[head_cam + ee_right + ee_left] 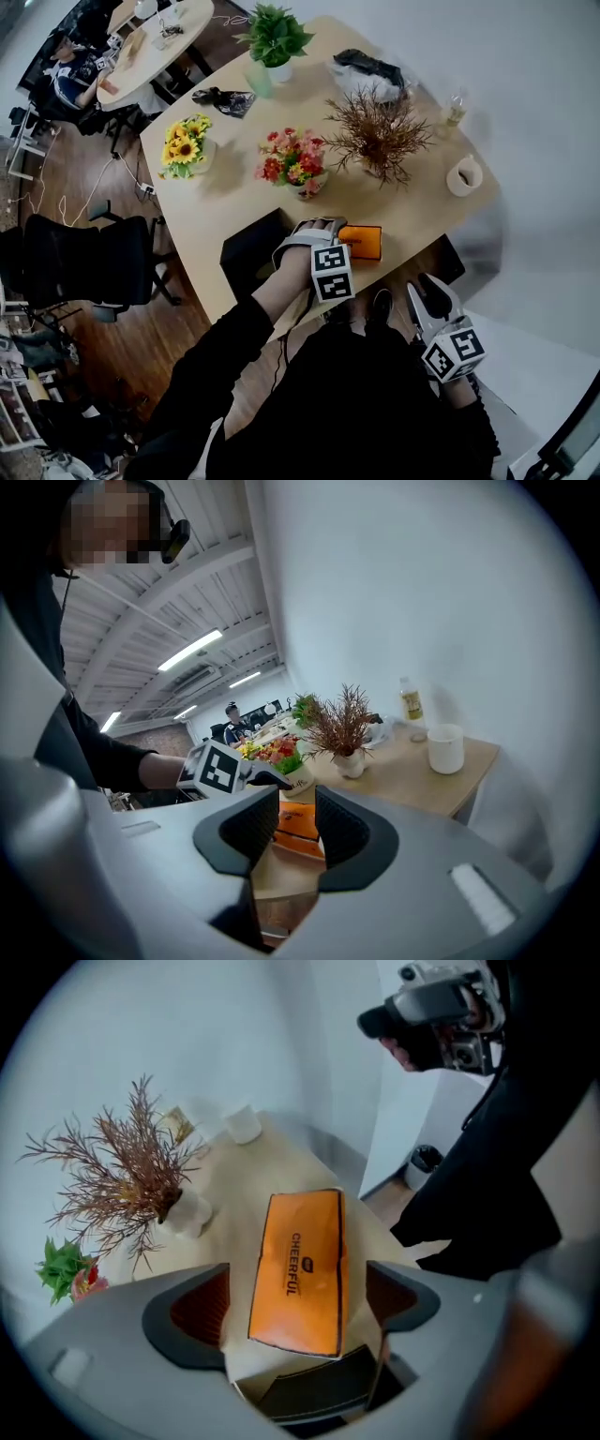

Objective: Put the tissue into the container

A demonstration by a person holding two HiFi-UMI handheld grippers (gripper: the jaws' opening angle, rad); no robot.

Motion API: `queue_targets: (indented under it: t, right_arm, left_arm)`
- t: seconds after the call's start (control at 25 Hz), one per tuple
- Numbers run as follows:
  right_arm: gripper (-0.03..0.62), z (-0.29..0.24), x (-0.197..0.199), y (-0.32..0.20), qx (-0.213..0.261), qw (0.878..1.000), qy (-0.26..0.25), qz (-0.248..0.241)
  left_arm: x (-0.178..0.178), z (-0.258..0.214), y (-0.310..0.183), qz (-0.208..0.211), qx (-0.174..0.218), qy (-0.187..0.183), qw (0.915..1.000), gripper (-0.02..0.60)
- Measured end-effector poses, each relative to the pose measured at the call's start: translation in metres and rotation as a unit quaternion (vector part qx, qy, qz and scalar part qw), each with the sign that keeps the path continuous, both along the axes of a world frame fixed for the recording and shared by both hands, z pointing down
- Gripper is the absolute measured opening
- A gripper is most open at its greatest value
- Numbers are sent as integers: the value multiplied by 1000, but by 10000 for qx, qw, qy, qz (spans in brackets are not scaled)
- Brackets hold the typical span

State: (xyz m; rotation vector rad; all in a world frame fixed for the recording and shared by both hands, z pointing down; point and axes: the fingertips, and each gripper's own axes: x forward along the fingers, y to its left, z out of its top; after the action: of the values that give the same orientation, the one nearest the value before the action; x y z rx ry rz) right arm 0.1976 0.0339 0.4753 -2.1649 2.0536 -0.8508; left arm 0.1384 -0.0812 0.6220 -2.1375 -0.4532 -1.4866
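The orange tissue pack (302, 1265) lies flat on the tabletop (234, 187) at its near edge, printed face up and not yet in anything. The left gripper (298, 1305) hangs over it with its jaws spread wide. One pad stands off each long side of the pack and neither touches it, so the pack rests on the table and not in a grip. That straddling pose looks chosen for a grasp across the pack's narrow width, which those jaws can span. Just to the left along the same near edge sits a black container (248, 251), which I take to be where the pack must go; it is close enough that a short lift and sideways carry would do. The right gripper (297, 832) is held back off the table near the person's lap, its jaws a narrow gap apart with nothing between them, and the pack shows far off through the gap. It seems parked there to leave the left one room. A potted dried plant (380, 136) and a white cup (464, 175) stand well apart toward the far edge, clear of the path.
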Motion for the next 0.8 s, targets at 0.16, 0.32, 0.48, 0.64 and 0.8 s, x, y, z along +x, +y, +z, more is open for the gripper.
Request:
queue_targets:
  t: [0.16,0.32,0.48,0.64,0.8]
  right_arm:
    - [121,6,6,-10,106,9998,-20,-195]
    - [121,21,11,-19,50,9991,5,-419]
    - [121,37,15,-27,-137,9981,-61,-601]
    - [121,41,15,-31,-220,9970,-62,-740]
    - [119,31,17,-37,-139,9968,-10,-785]
  left_arm:
    - [-3,29,-10,24,106,-669,9977,456]
    - [-10,54,-16,-107,169,-955,9952,456]
    - [-7,62,-21,-155,364,-885,9953,421]
    - [-5,57,-16,-228,332,-830,9957,382]
    - [1,37,1,-516,-1,-498,9974,376]
